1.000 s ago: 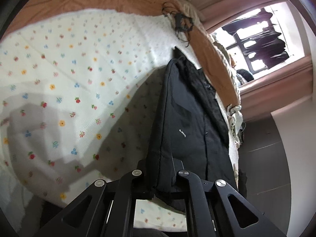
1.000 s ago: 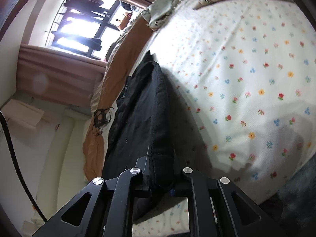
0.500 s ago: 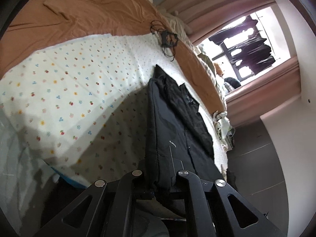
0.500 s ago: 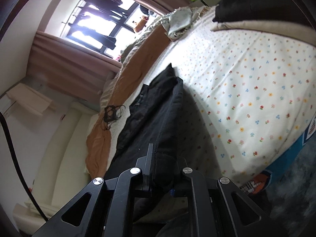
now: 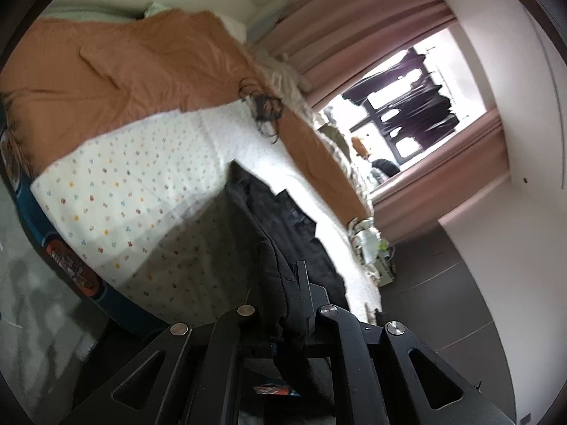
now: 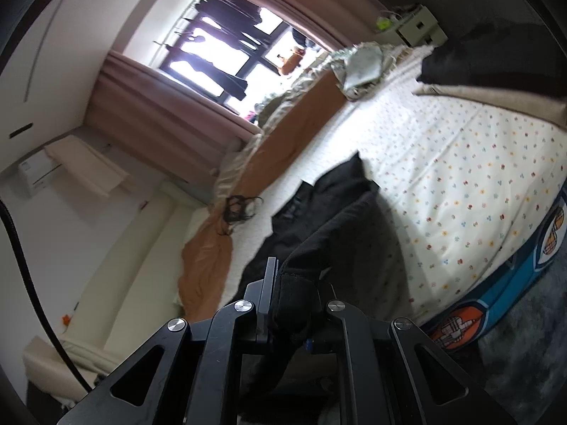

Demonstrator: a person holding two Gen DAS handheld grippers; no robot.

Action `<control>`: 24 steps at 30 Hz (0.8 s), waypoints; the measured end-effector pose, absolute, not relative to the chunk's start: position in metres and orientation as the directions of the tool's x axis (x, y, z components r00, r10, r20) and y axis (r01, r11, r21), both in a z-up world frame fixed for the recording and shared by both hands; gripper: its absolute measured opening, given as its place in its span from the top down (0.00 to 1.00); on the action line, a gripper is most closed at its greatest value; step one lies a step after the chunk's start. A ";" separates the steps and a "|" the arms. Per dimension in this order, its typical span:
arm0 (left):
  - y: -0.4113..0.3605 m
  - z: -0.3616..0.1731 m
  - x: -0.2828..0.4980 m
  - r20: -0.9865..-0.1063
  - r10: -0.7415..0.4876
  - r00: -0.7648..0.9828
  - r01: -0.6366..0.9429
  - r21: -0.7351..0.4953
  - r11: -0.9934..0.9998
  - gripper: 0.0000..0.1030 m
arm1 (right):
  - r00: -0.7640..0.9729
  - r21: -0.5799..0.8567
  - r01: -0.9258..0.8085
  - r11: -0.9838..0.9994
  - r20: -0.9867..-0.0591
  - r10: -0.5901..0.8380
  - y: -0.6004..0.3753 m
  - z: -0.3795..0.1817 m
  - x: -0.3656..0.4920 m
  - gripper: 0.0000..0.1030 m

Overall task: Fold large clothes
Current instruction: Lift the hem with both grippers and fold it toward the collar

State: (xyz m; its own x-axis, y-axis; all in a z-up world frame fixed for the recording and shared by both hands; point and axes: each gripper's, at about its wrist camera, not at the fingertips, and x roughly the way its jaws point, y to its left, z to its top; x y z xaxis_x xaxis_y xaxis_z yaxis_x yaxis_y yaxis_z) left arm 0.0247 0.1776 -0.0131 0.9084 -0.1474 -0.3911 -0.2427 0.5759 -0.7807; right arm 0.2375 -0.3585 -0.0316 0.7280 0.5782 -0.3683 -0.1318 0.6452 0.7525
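Left tongs (image 5: pixel 288 304) clamped tight on an edge of the black garment (image 5: pixel 269 226), fabric pinched between the jaws. Right tongs (image 6: pixel 297 304) likewise closed on another bunched edge of the garment (image 6: pixel 340 219). From both tongs the garment runs forward and down to the bed (image 5: pixel 149 184); its far end lies on the flower-print sheet (image 6: pixel 460 163), the near end is lifted off it. In the left view, the sheet is left of the tongs and an orange blanket (image 5: pixel 117 71) is beyond the sheet. A tangle of dark cable (image 5: pixel 264 106) sits ahead of the tongs at the blanket's edge. The window (image 6: pixel 226 46) with pink curtains (image 5: pixel 375 35) is further ahead. Left view is motion-blurred.
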 end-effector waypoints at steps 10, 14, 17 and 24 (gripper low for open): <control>0.174 0.030 -0.013 -0.294 -0.136 0.946 -0.163 -0.795 0.584 0.93 | 0.738 0.764 -0.231 0.602 -0.265 0.620 -0.362 0.007 0.206 0.88; 0.175 0.046 -0.016 -0.254 -0.133 0.958 -0.130 -0.798 0.588 0.93 | 0.741 0.756 -0.270 0.596 -0.231 0.630 -0.358 0.023 0.204 0.88; 0.174 0.055 -0.013 -0.242 -0.125 0.962 -0.121 -0.792 0.598 0.93 | 0.745 0.748 -0.289 0.597 -0.216 0.631 -0.354 0.032 0.206 0.88; 0.184 0.051 0.013 -0.248 -0.122 0.961 -0.131 -0.798 0.588 0.93 | 0.754 0.743 -0.274 0.610 -0.228 0.616 -0.350 0.031 0.234 0.88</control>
State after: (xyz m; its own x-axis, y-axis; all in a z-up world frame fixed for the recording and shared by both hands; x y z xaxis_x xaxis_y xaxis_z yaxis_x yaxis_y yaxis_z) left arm 0.0131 0.1837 0.0506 0.9611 -0.1222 -0.2477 -0.1310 0.5877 -0.7984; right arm 0.2337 -0.3501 0.0315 0.7543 0.6158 -0.2275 -0.2740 0.6103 0.7433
